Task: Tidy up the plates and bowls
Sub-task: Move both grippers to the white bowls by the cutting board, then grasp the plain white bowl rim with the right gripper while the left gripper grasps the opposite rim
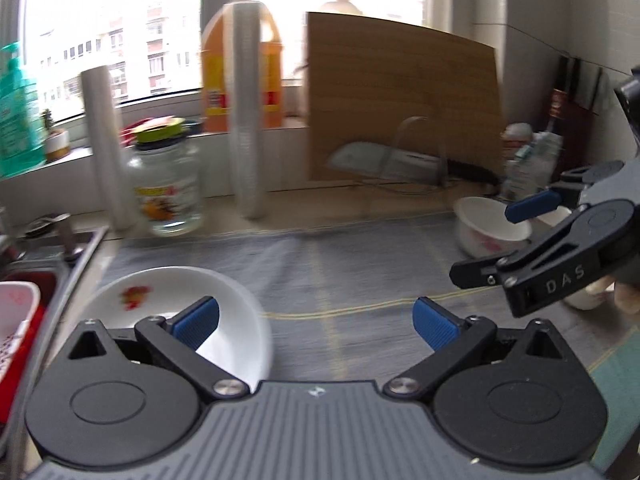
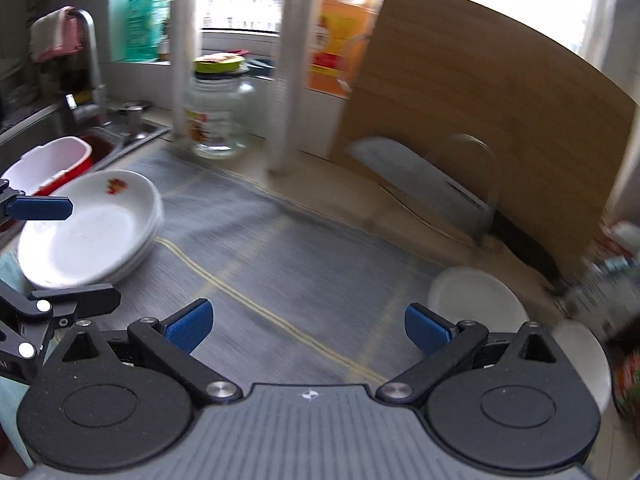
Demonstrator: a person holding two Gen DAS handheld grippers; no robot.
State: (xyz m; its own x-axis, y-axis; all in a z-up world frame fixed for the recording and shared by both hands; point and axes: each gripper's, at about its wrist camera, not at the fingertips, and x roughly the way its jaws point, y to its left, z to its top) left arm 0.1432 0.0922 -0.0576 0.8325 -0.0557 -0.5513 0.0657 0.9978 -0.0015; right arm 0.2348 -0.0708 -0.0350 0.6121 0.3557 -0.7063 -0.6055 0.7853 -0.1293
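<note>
White: stacked plates (image 2: pixel 90 236), two bowls (image 2: pixel 476 296).

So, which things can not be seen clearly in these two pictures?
- Plate stack: count unclear in the right wrist view, rims blurred.
- Bowl: left wrist view, partly behind right hand-held gripper.
- Jar label: unreadable, motion blur.
- Second white dish: right wrist view, behind gripper body.

A grey mat (image 2: pixel 280 248) is lying across the counter. A glass jar (image 2: pixel 218 116) with a yellow-green lid is standing at its far edge, between two upright white rolls (image 2: pixel 182 64). A wooden board (image 2: pixel 480 120) is leaning at the far right, with a cleaver (image 2: pixel 420 184) resting in a clear stand before it. An orange jug (image 1: pixel 242 68) and a green bottle (image 1: pixel 16 120) are sitting on the windowsill. A sink (image 2: pixel 132 130) with a tap is lying far left.
</note>
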